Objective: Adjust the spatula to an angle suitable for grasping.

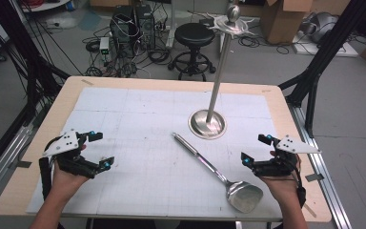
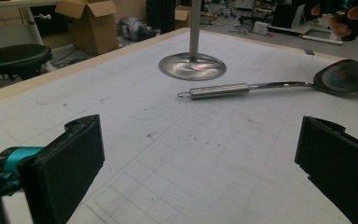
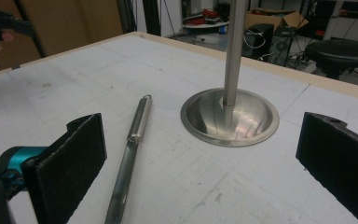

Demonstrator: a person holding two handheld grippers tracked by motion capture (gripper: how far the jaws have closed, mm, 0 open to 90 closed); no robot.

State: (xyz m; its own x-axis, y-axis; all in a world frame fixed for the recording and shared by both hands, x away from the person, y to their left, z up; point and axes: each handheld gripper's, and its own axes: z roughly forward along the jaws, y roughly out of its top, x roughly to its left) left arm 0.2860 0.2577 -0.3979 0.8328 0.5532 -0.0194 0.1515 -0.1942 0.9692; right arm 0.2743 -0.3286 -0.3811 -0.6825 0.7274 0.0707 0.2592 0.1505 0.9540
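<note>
High view: the left claw (image 1: 96, 150) sits over the near left part of the table (image 1: 43, 143), jaws spread wide with nothing between them. The right claw (image 1: 256, 149) sits over the near right part, jaws likewise wide and empty. The spatula (image 1: 214, 171) lies flat on the mat between the two claws, nearer the right one; its blade rests just beside and slightly nearer the person than that claw, and its handle runs away towards the stand (image 1: 208, 124). The stand is beyond both claws, upright on its round base. Neither claw touches the spatula.

Left gripper view: both jaws stand far apart and grip nothing. The spatula (image 2: 261, 87) lies crosswise ahead of the claw, well apart from it, blade to the right. The stand's base (image 2: 192, 66) is just beyond the handle.

Right gripper view: jaws fully apart, empty. The spatula handle (image 3: 130, 149) runs forward between the jaws, closer to the left jaw, not touching it. The stand's base (image 3: 230, 116) lies ahead, near the handle's tip.
</note>
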